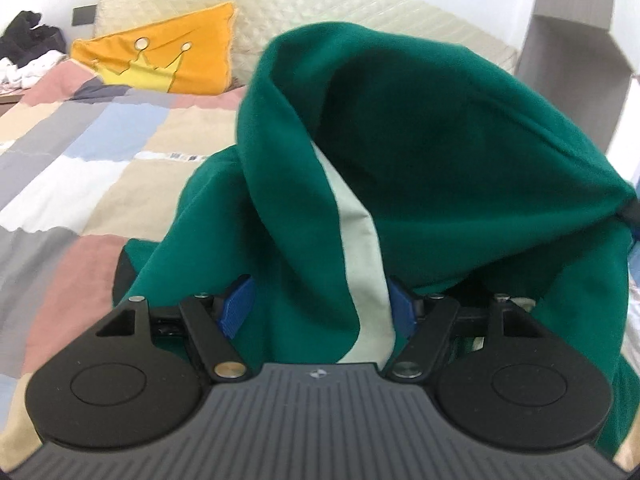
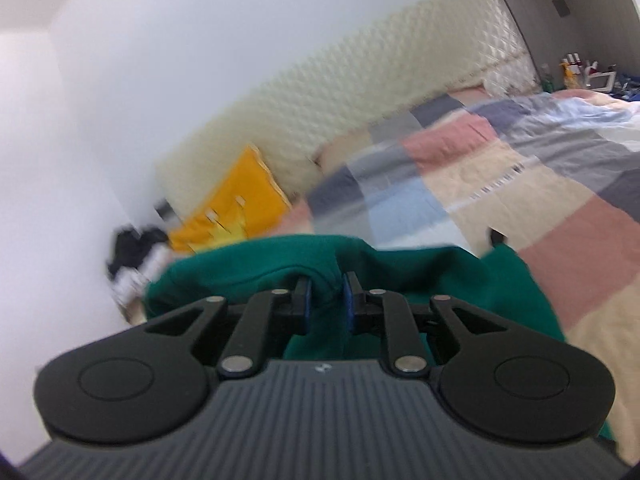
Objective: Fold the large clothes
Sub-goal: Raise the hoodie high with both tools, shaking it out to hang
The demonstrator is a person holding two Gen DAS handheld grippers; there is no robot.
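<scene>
A large green garment (image 1: 440, 160) with a pale stripe (image 1: 360, 240) hangs lifted over the patchwork bed (image 1: 80, 140), arching up and off to the right. In the left wrist view a thick bunch of it fills the wide gap between the blue pads (image 1: 236, 312) of my left gripper (image 1: 320, 308), which grips it; the fingertips are hidden under the cloth. In the right wrist view my right gripper (image 2: 326, 300) is shut narrow on a fold of the same green garment (image 2: 240, 272), above the bed (image 2: 520, 200).
A yellow crown pillow (image 1: 160, 56) leans on the cream quilted headboard (image 1: 300, 12). Dark and white clothes (image 1: 28, 48) lie at the far left. A grey folded panel (image 1: 572, 40) stands at the right. Small items (image 2: 576, 72) sit beyond the bed.
</scene>
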